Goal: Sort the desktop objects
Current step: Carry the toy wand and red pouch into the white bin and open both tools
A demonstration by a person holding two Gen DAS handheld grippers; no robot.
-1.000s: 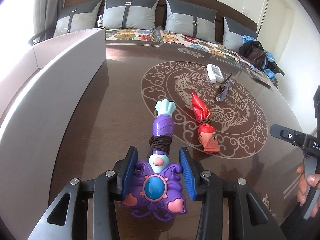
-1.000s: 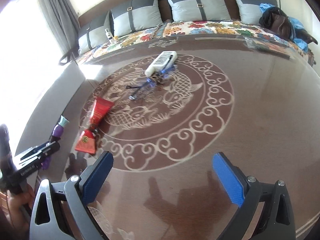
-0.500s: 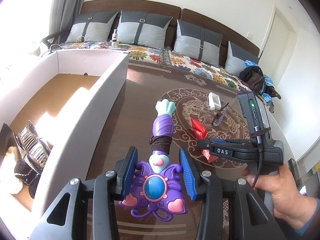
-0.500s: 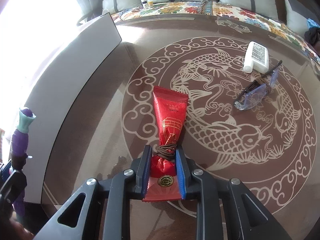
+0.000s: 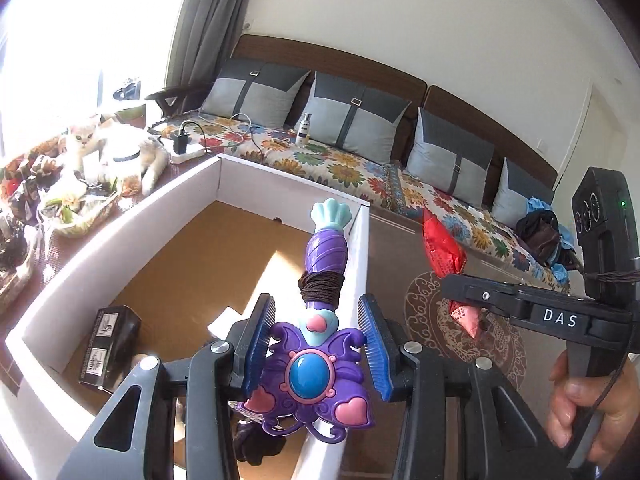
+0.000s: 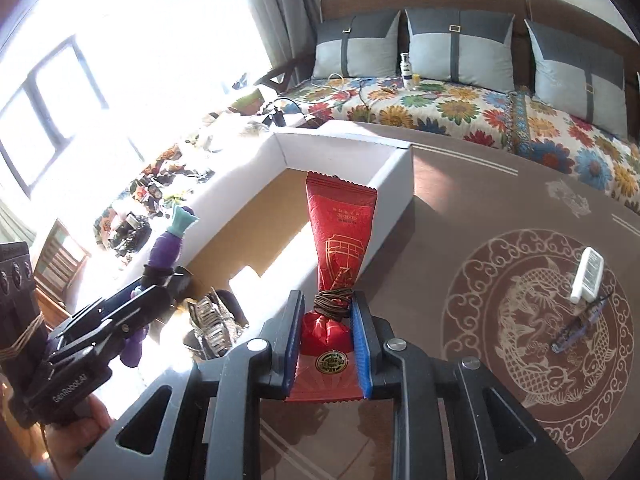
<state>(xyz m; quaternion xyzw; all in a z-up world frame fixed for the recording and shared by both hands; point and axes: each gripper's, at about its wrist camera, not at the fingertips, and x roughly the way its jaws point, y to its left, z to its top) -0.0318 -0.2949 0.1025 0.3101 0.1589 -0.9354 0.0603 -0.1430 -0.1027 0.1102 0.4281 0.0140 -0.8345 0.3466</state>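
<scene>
My left gripper (image 5: 316, 344) is shut on a purple toy wand (image 5: 320, 308) with a blue gem and a teal tip, held in the air above the near right wall of a white cardboard box (image 5: 120, 236). My right gripper (image 6: 326, 344) is shut on a red snack packet (image 6: 340, 236) tied with brown cord, lifted above the table beside the box (image 6: 396, 172). The packet (image 5: 442, 248) and the right gripper's body show in the left wrist view; the wand (image 6: 168, 248) shows in the right wrist view.
Inside the box lie a black carton (image 5: 108, 344) and a hair claw clip (image 6: 212, 328). On the brown patterned table (image 6: 480, 208) remain a white bottle (image 6: 586, 274) and blue glasses (image 6: 580, 326). A sofa with cushions stands behind; a cat (image 5: 108, 144) lies at left.
Both grippers rose and swung left towards the box. The right gripper closed on the red packet and lifted it off the table. The left one carried the wand over the box wall.
</scene>
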